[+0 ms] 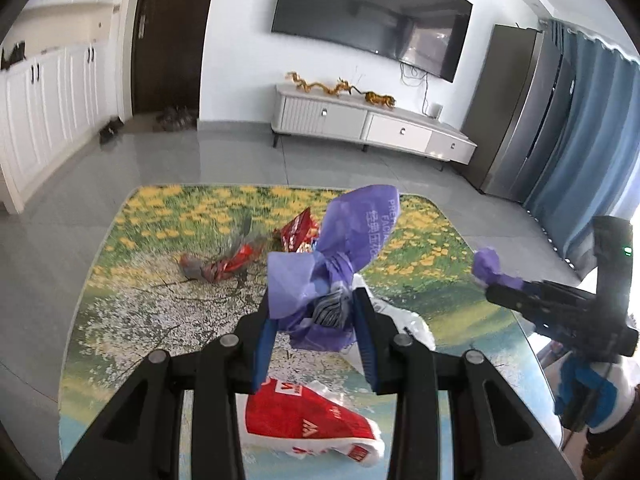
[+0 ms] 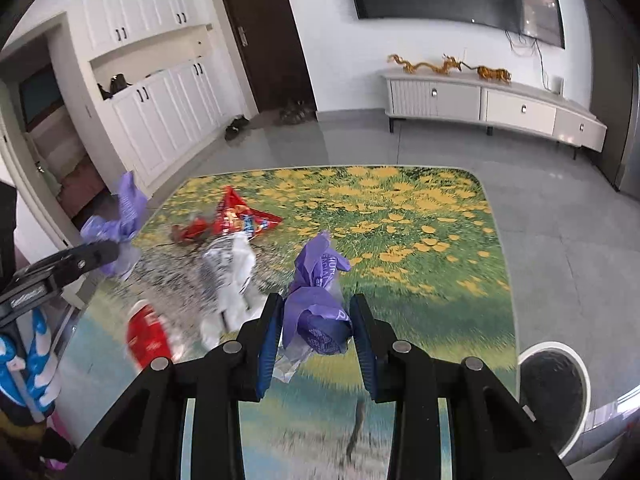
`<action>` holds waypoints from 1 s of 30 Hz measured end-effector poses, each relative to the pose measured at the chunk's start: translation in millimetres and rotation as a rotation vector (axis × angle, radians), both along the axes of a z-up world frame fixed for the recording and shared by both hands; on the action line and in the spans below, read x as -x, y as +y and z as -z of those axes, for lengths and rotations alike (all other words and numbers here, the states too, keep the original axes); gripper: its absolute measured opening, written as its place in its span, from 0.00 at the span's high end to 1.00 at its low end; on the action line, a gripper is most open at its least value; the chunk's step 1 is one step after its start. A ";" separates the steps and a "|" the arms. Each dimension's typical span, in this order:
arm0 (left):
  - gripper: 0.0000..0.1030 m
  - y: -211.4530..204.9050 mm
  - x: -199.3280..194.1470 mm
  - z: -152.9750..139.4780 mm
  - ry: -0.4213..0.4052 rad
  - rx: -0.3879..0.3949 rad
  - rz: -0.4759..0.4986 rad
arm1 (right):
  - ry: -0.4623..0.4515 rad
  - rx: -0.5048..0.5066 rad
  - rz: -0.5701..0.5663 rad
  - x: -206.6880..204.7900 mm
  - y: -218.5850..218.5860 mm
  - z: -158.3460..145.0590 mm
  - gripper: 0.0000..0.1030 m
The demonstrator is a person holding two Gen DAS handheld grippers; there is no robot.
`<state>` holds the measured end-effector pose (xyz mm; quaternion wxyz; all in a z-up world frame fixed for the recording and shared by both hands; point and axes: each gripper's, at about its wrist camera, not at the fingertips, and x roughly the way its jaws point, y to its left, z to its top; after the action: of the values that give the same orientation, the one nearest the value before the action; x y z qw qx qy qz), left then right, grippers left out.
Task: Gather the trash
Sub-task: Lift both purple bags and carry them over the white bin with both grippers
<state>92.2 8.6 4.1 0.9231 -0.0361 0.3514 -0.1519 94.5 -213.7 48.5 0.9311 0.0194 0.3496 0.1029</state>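
both grippers tilted down over table (image 1: 120,280)

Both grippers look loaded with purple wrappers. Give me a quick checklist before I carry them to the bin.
1. Left gripper closed on its purple wrapper: ok, the wrapper sits pinched between the fingers and is lifted off the table.
2. Right gripper closed on the second purple wrapper: ok.
3. Wrappers hanging free of other trash: ok for both.
4. Bin in sight: ok, a round dark opening with a white rim at the table's near right corner.
5. Table cleared: not ok. The red snack bag, white wrapper and red-and-white pack remain.
6. Bin has room: cannot tell.
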 end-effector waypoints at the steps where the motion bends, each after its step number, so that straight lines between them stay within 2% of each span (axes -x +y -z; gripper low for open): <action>1: 0.67 -4.3 4.8 -4.1 -0.015 -0.010 0.000 | -0.008 0.001 -0.001 8.0 -0.4 -3.2 0.68; 16: 0.67 -39.0 53.2 -35.2 -0.142 -0.035 0.067 | -0.089 0.027 0.061 89.4 -12.8 -33.7 0.68; 30: 0.67 -54.3 61.7 -36.8 -0.164 -0.044 0.110 | -0.136 0.010 0.083 109.9 -16.7 -42.1 0.68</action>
<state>30.5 -45.7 40.9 0.9396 0.0162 0.2793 -0.1972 -15.5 -230.5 90.7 0.9562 0.0222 0.2850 0.0637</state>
